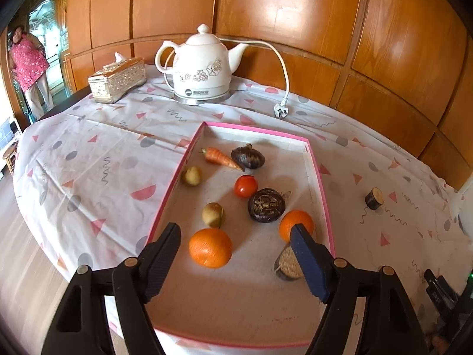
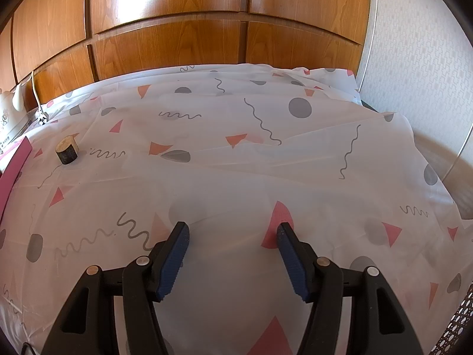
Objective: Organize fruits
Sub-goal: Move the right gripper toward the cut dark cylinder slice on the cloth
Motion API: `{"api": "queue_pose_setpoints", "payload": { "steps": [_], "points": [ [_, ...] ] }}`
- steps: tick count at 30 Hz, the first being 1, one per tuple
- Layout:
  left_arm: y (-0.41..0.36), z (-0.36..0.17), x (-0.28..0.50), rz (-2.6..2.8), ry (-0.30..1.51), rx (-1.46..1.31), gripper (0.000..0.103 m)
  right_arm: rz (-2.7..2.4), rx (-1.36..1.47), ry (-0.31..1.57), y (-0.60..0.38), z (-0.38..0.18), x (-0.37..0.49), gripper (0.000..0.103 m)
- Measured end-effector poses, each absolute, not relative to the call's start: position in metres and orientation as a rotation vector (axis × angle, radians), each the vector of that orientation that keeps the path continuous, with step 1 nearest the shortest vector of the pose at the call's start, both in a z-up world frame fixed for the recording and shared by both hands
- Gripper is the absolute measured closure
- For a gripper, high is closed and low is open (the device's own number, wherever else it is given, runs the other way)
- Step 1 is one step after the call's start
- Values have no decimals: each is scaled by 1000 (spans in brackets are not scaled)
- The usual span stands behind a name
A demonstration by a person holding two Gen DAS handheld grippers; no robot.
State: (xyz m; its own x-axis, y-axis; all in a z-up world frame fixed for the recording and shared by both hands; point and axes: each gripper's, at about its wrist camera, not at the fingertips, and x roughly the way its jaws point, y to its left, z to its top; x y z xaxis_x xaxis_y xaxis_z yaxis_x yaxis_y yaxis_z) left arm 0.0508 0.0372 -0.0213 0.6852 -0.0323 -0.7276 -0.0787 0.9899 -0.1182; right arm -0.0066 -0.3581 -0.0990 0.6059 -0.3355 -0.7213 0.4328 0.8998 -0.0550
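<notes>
A shallow pink-rimmed tray [image 1: 174,183] lies on the patterned tablecloth. It holds two oranges [image 1: 210,247] [image 1: 295,224], a tomato [image 1: 245,186], a carrot [image 1: 221,157], two dark brown bulbs [image 1: 266,205] [image 1: 247,156], two small tan fruits [image 1: 213,214] [image 1: 192,175] and a round cut piece [image 1: 288,263]. My left gripper [image 1: 235,229] hovers open over the tray's near end; the nearer orange sits just ahead between its fingers, untouched. A dark log-like stub [image 1: 374,198] [image 2: 67,150] stands on the cloth to the right of the tray. My right gripper [image 2: 232,227] is open over bare cloth.
A white kettle [image 1: 204,65] with its cord and plug [image 1: 280,110] and a tissue box [image 1: 117,80] stand at the table's back. Wood panelling runs behind. A person [image 1: 28,65] stands in the doorway at far left. The tray's pink edge [image 2: 14,168] shows at the right view's left.
</notes>
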Motion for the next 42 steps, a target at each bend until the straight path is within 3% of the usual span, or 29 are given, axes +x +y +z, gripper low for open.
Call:
{"api": "queue_pose_setpoints", "payload": {
  "steps": [19,32,38,42],
  "points": [
    [47,-34,23,7,817,-167,23,-435,106,848,-355,-92,1,37],
    [61,-38,18,29,818,-207,23,-166,30,844,-288,-68,42,37],
    [61,-35,16,26,802,-196,21,-41,31,847,-260,-56,78,48],
    [63,-35,15,35,799,-198,18,18,20,861,-237,-54,110,48]
  ]
}}
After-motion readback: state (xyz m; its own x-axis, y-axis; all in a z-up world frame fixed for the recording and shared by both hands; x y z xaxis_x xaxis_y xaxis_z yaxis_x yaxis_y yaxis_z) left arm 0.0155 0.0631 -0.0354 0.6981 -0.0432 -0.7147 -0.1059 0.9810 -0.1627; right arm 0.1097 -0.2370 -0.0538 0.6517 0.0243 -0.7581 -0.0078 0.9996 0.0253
